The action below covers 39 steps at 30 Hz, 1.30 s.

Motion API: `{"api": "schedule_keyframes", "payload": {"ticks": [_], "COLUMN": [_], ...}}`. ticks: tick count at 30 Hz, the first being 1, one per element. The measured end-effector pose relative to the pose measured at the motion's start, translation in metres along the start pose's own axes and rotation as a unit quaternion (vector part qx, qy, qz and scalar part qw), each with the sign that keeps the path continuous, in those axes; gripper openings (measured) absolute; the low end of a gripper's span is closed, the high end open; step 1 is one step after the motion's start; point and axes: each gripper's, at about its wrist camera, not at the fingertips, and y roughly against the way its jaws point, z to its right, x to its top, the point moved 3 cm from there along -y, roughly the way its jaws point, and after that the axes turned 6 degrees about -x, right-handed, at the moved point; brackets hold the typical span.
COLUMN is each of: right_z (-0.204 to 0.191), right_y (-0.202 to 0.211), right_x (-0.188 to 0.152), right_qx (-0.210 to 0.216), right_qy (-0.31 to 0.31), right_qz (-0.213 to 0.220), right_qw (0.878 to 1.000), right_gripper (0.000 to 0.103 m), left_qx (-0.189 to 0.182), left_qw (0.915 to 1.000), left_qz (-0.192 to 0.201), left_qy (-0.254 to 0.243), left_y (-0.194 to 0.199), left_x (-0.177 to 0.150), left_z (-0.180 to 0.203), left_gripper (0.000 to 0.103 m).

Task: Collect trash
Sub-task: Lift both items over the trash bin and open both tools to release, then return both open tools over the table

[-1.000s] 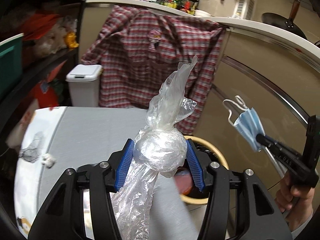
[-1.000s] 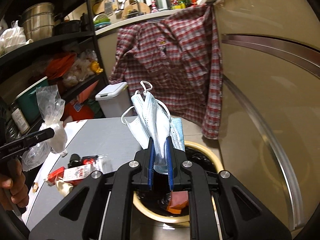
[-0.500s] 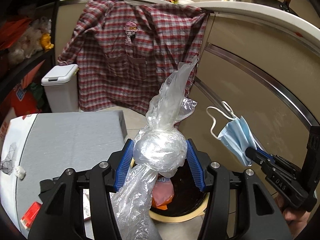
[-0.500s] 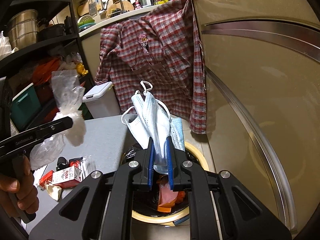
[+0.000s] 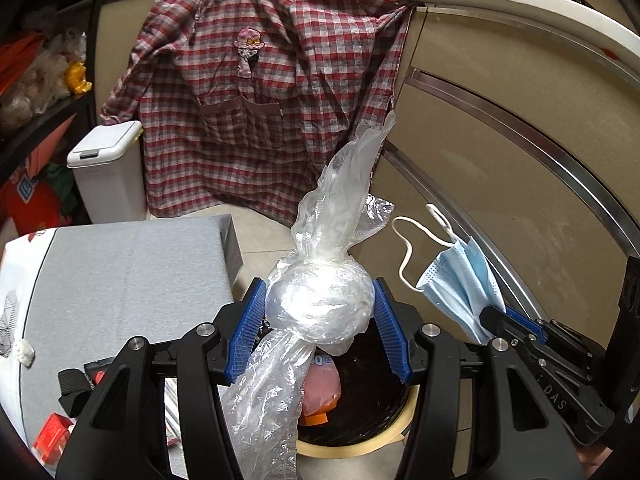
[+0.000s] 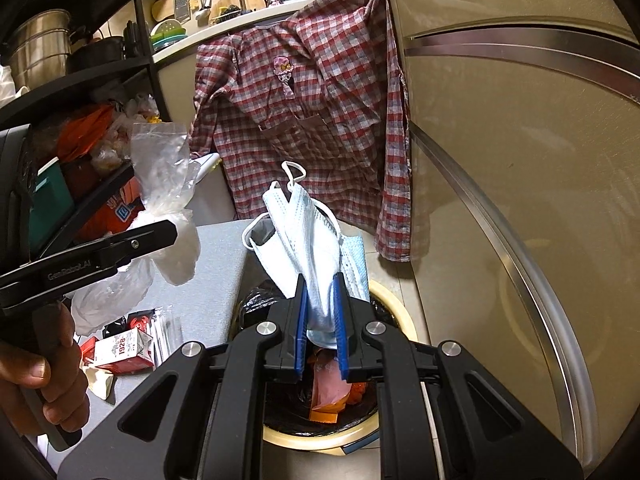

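Observation:
My left gripper [image 5: 320,330] is shut on a knotted clear plastic bag [image 5: 320,300] and holds it above a round cream bin with a black liner [image 5: 360,408]. My right gripper [image 6: 320,324] is shut on a blue face mask [image 6: 308,248], held above the same bin [image 6: 384,308]. The mask also shows in the left wrist view [image 5: 460,280], to the right of the bag. The bag also shows in the right wrist view [image 6: 168,208], at left. Orange and pink waste lies inside the bin.
A grey table [image 5: 120,280] stands left of the bin with a red carton [image 6: 124,350], wrappers and a crumpled scrap [image 5: 24,354] on it. A white lidded bin [image 5: 108,176], a plaid shirt [image 5: 260,100], beige cabinets and a black shelf rack surround the spot.
Both grippers have moved toward the bin with their loads. The bin now lies right below both of them; the table has slid off to the left.

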Motion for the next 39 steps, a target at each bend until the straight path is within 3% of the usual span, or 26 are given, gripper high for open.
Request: {"api": "schedule_keyframes", "payload": {"ticks": [5, 7, 9, 11, 24, 39], "right_z": [-0.001, -0.003, -0.002, -0.001, -0.001, -0.02], "right_y": [-0.004, -0.007, -0.008, -0.009, -0.008, 0.006], "right_x": [0.0, 0.0, 0.0, 0.0, -0.001, 0.0], "right_qx": [-0.001, -0.003, -0.005, -0.005, -0.003, -0.004], "right_qy": [0.003, 0.005, 0.003, 0.001, 0.001, 0.014], "right_qz": [-0.004, -0.009, -0.01, -0.01, -0.009, 0.008], "right_qw": [1.0, 1.0, 1.0, 1.0, 1.0, 1.0], "right_gripper": [0.016, 0.019, 0.032, 0.041, 0.041, 0.041], "left_qx": [-0.005, -0.01, -0.01, -0.01, -0.007, 0.015], "left_qw": [1.0, 0.9999, 0.9999, 0.9998, 0.9999, 0.9996], "left_qz": [-0.006, -0.011, -0.013, -0.014, -0.011, 0.016], "left_qy": [0.0, 0.0, -0.002, -0.004, -0.001, -0.015], "left_y": [-0.007, -0.01, -0.012, -0.013, -0.005, 0.04], "left_x": [0.003, 0.004, 0.005, 0.006, 0.003, -0.004], "left_z": [0.003, 0.006, 0.007, 0.008, 0.0, -0.01], "left_gripper": [0.054, 0.06, 0.068, 0.068, 0.068, 0.068]}}
